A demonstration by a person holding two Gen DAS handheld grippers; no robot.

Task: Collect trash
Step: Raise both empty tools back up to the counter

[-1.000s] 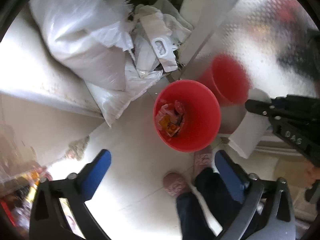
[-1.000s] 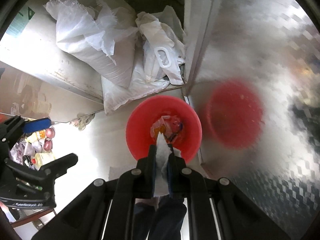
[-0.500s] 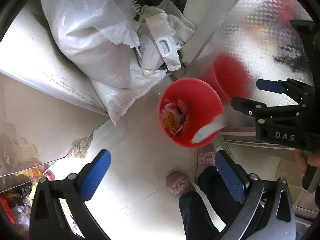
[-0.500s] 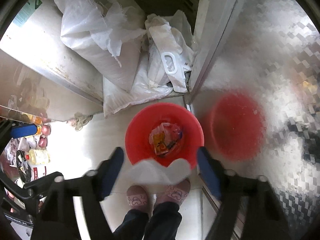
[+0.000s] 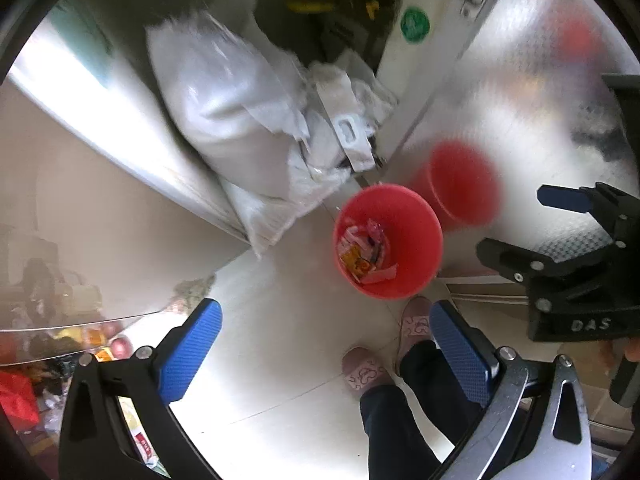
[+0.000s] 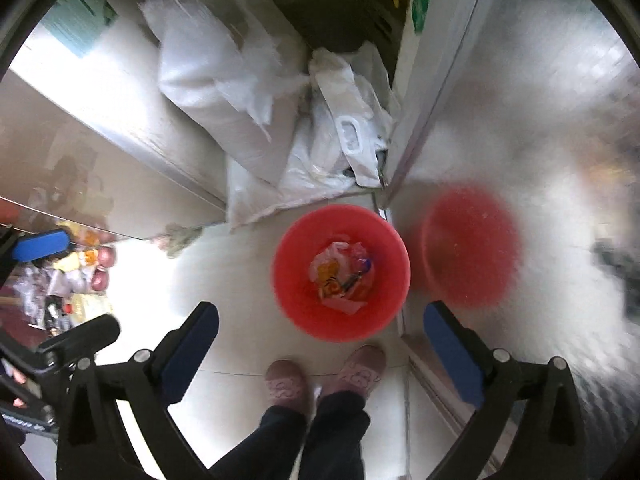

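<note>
Red bucket (image 6: 341, 272) on the floor now has the white paper scrap (image 6: 345, 305), right gripper (image 6: 320, 344) fingers opening empty, left gripper (image 5: 326, 350) spread empty too, so drop's done.

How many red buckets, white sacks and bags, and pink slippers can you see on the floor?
Red bucket: 1 (the second red shape is its reflection in the metal door)
White sacks and bags: about 3, piled together
Pink slippers: 2
Total: about 6
</note>
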